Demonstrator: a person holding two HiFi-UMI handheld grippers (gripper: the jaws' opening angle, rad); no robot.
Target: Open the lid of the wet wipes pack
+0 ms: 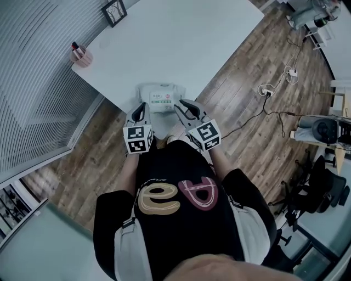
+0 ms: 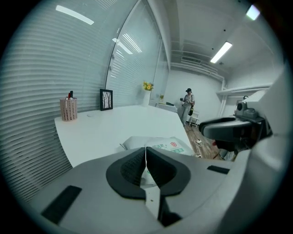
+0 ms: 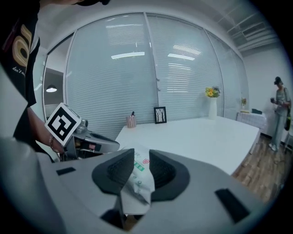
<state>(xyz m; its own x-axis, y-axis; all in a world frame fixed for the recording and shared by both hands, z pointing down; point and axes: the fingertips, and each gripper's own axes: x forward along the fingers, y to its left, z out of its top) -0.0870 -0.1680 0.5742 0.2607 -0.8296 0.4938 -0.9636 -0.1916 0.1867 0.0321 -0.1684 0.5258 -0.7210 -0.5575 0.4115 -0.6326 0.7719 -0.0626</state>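
The wet wipes pack (image 1: 160, 99) is white with green print and lies at the near edge of the white table (image 1: 181, 38). My left gripper (image 1: 140, 111) is at the pack's left end. In the left gripper view its jaws (image 2: 145, 157) are closed into a thin line, with the pack's (image 2: 160, 144) edge caught between them. At the right end is my right gripper (image 1: 184, 107). In the right gripper view its jaws (image 3: 142, 162) stand apart. The pack's crumpled end (image 3: 137, 185) lies loosely between them, and the pads do not press it. The lid is not visible.
A pink pen holder (image 1: 81, 56) and a small picture frame (image 1: 114, 12) stand at the table's far left side. A vase of yellow flowers (image 3: 212, 103) stands beyond it. A person (image 2: 187, 105) stands further back. Cables (image 1: 269, 90) lie on the wooden floor at right.
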